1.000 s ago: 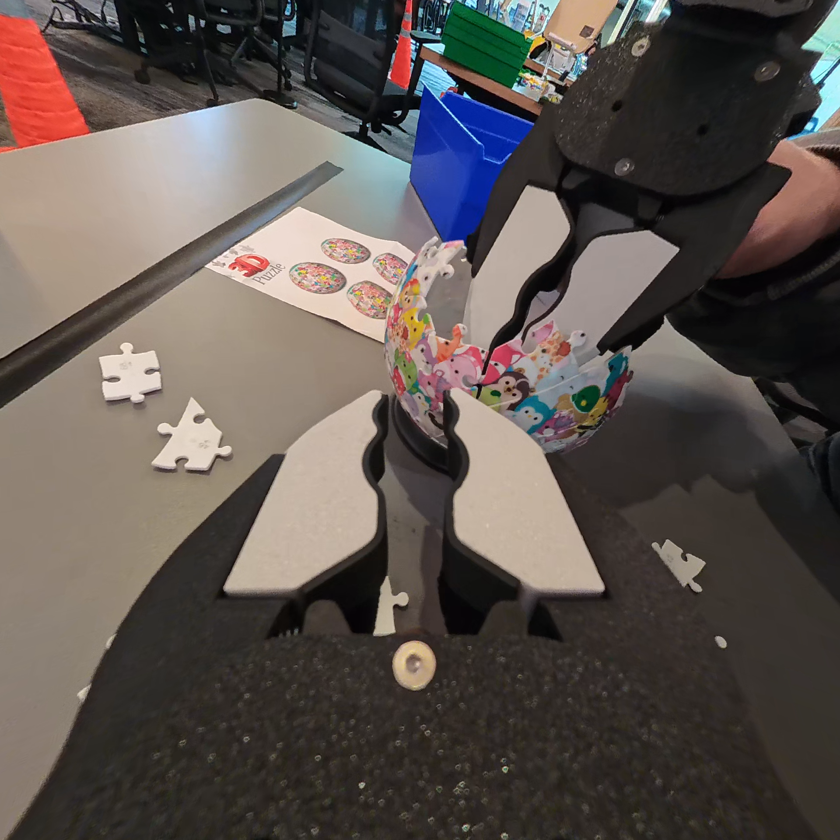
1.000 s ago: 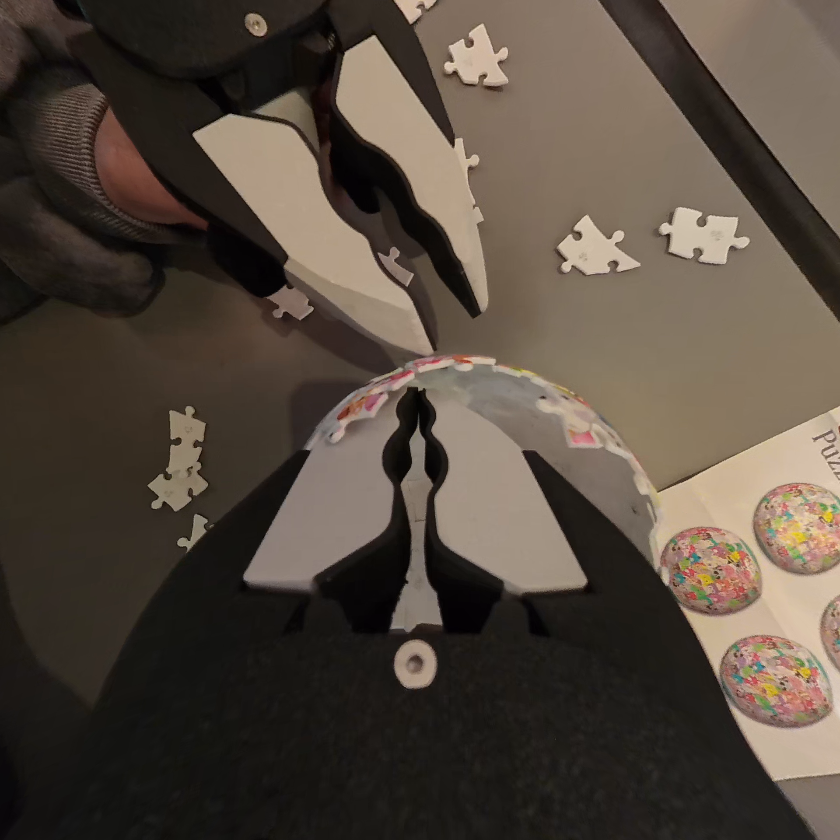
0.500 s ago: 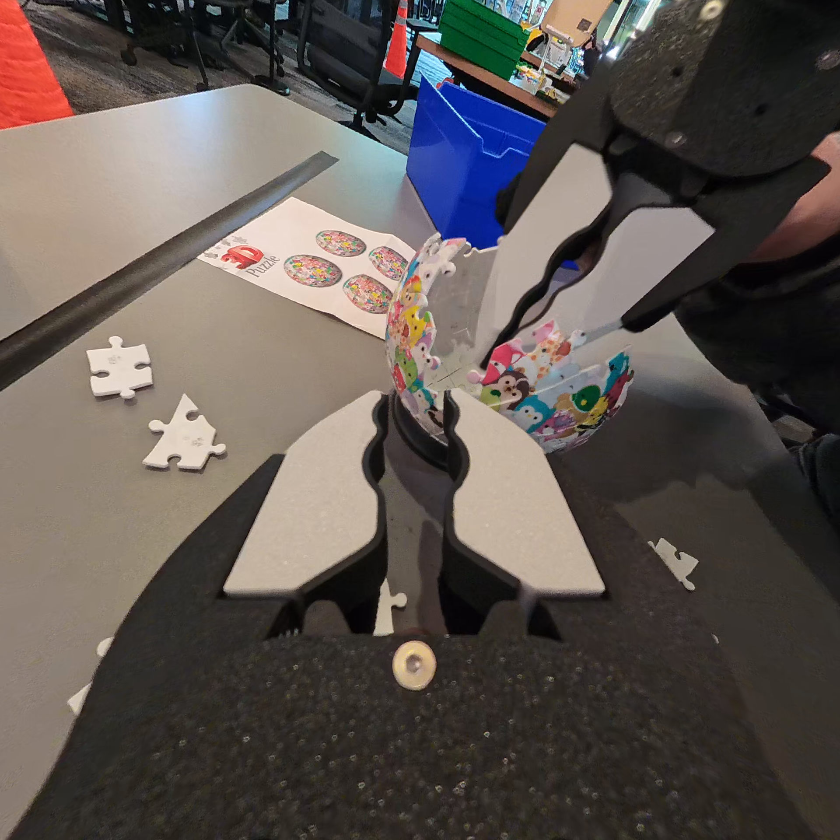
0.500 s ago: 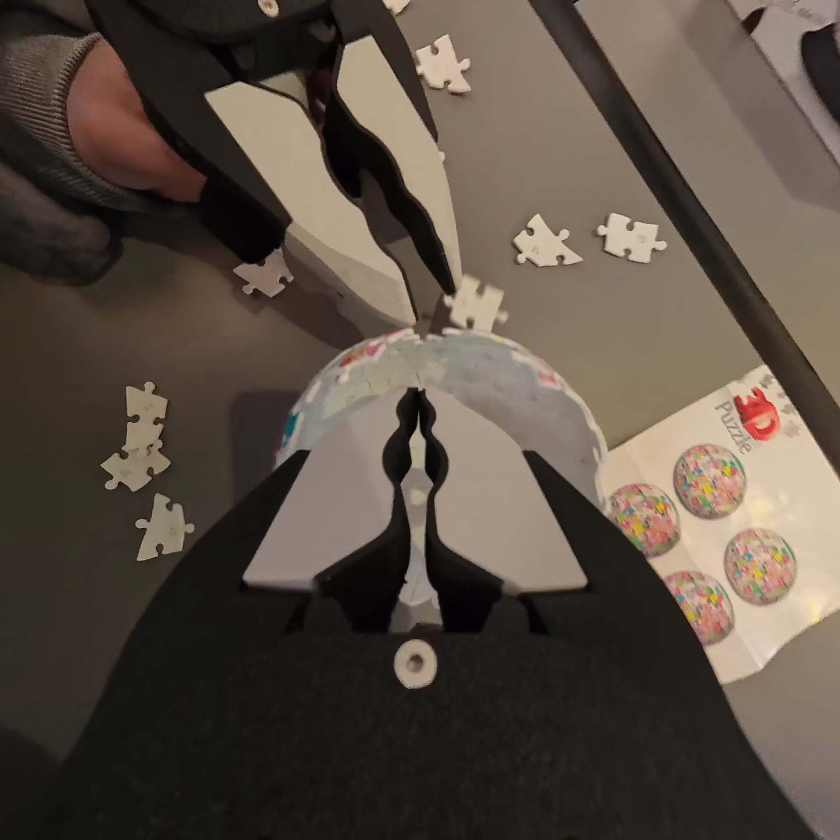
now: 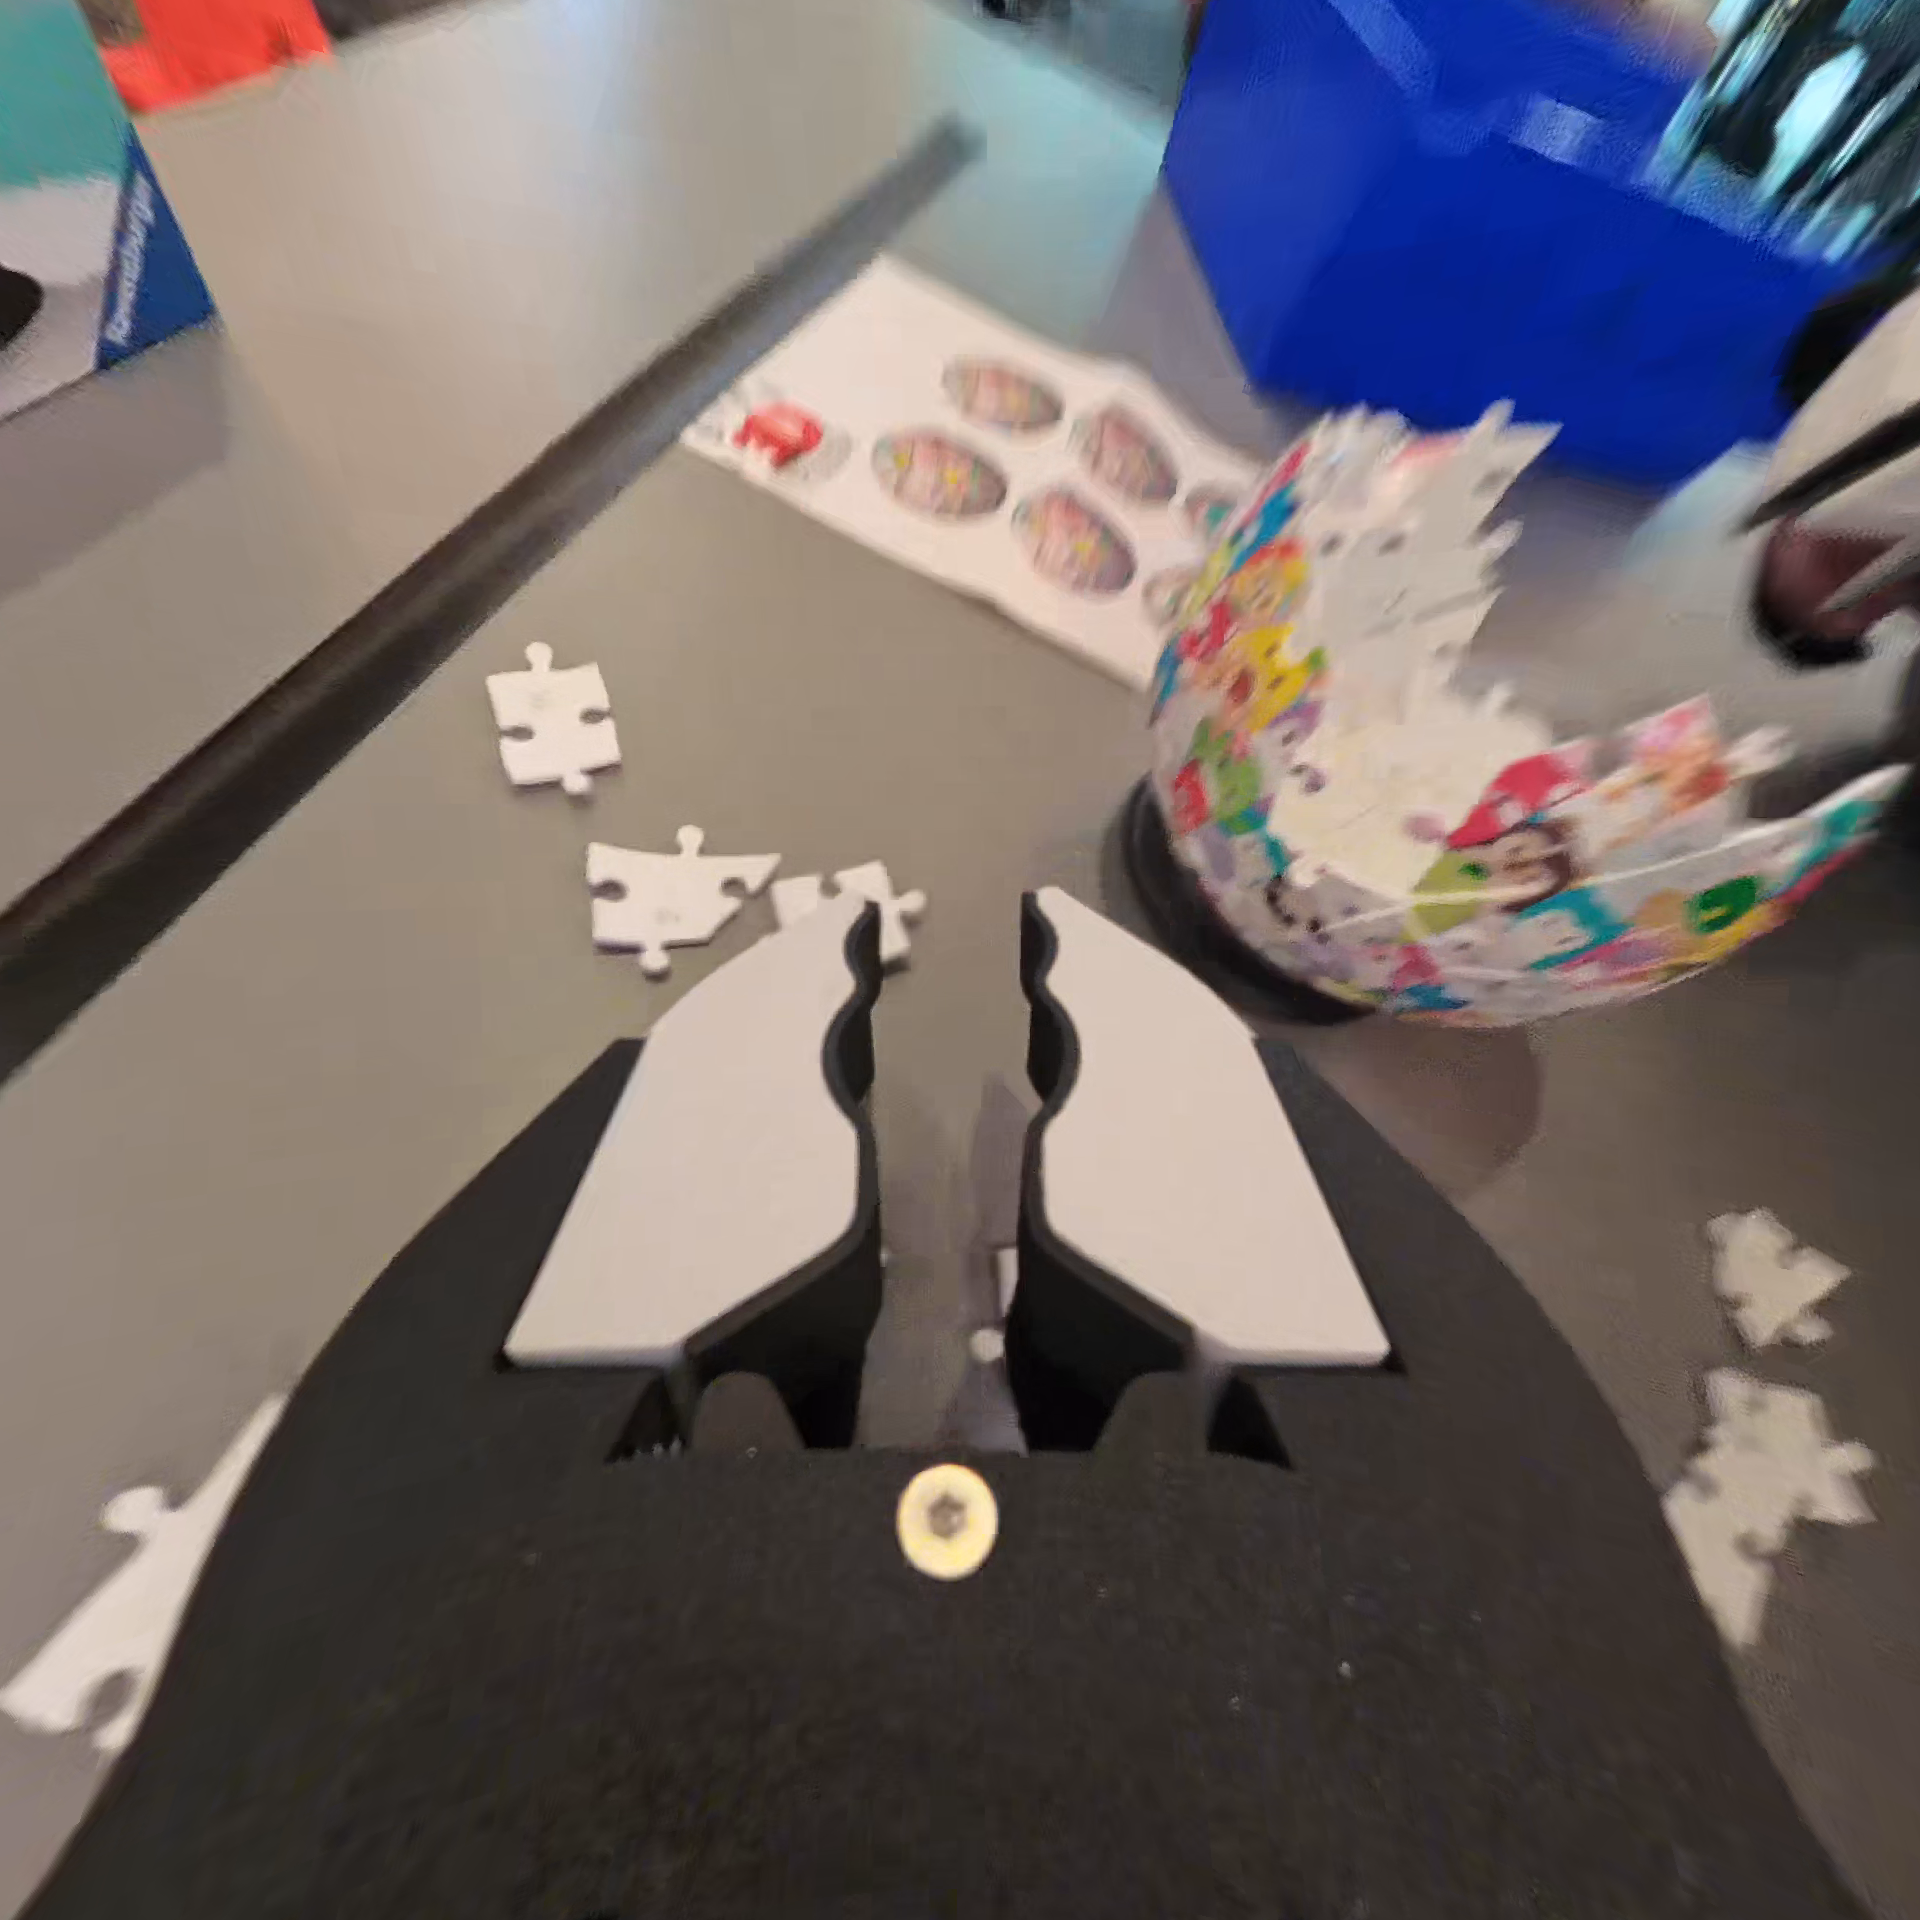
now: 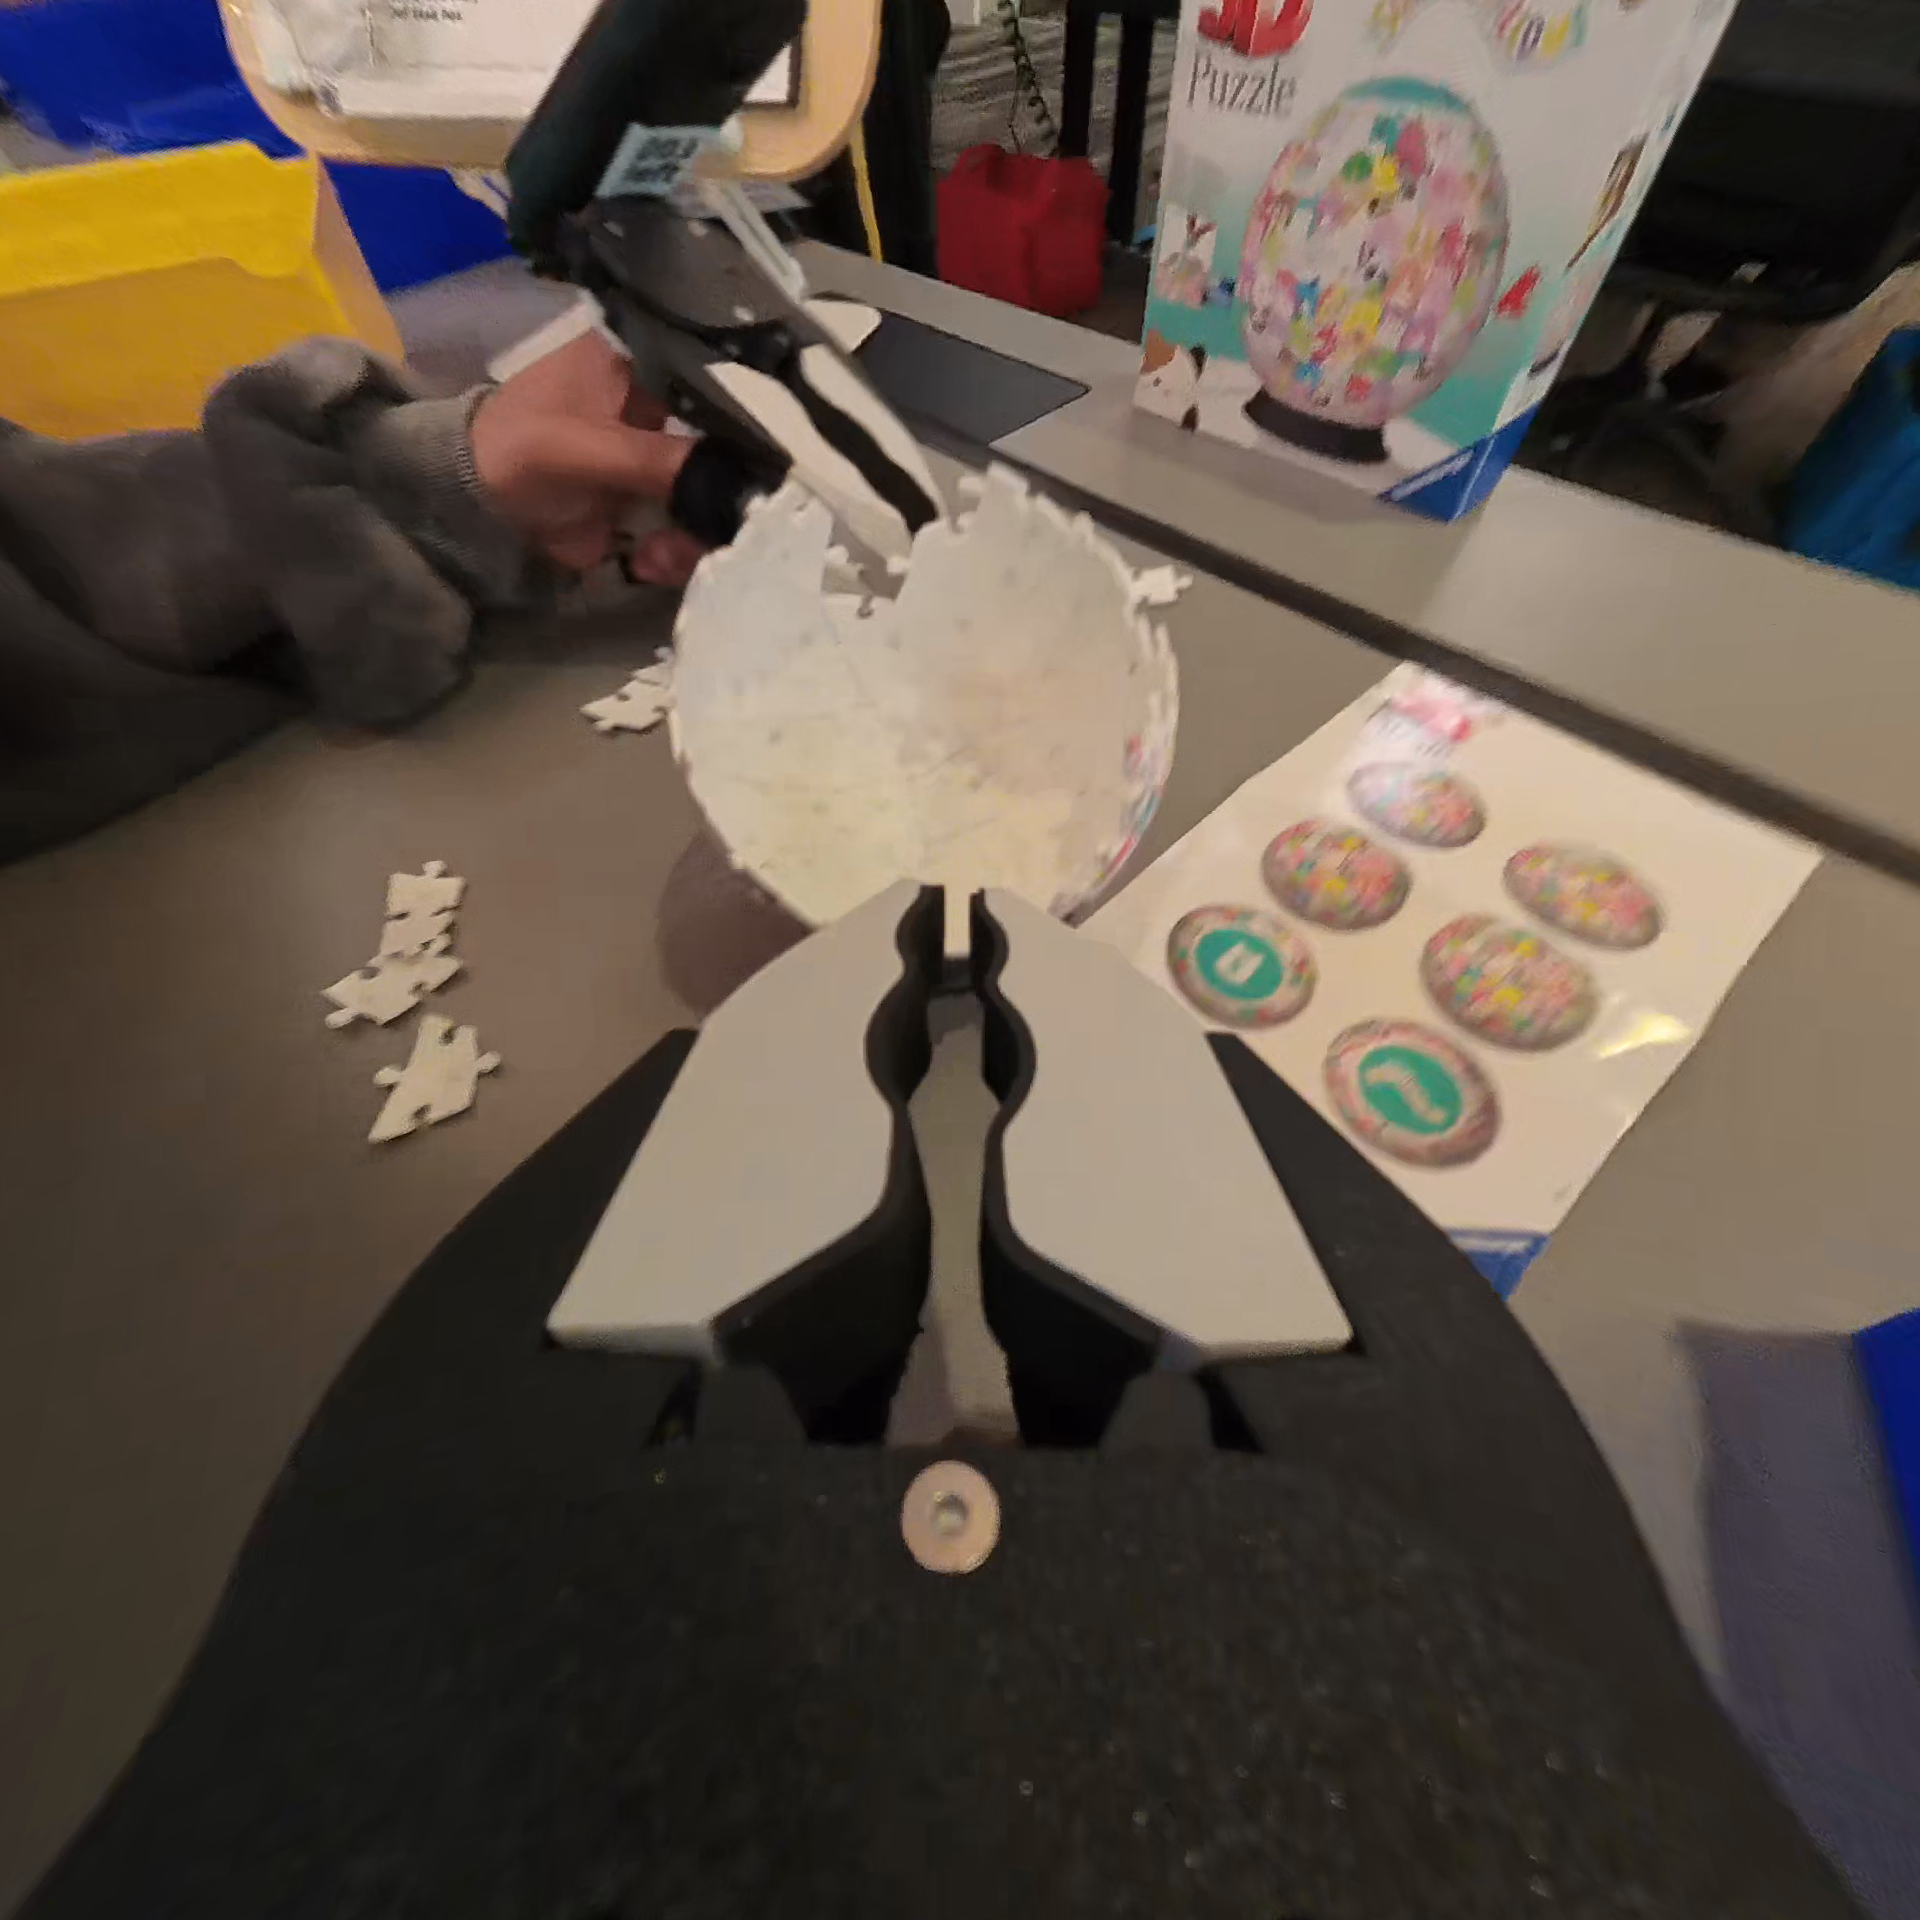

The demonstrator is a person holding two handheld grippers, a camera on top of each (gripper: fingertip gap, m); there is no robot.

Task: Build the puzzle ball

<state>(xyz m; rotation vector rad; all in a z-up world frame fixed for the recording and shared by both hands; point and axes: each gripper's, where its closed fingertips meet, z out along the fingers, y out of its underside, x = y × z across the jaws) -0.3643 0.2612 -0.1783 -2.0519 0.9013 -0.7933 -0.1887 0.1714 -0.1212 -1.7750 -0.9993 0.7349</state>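
The half-built puzzle ball sits on a black stand; its outside is colourful and its inside white. My left gripper is open and empty, low over the table to the left of the ball, beside three loose white pieces. In the right wrist view it shows behind the ball's rim, held by a hand. My right gripper hangs in front of the ball. Its jaws are nearly together on a thin white strip, seemingly a puzzle piece seen edge-on.
A picture leaflet lies right of the ball. The puzzle box stands behind a dark table seam. A blue bin is behind the ball. More loose pieces lie on the table. A grey sleeve rests at left. The left gripper's tips are roughly 20 cm from the right gripper's.
My left gripper has drawn back and left from the ball's stand and opened wider. My right gripper has pulled away from the ball's rim and now looks at it from the side.
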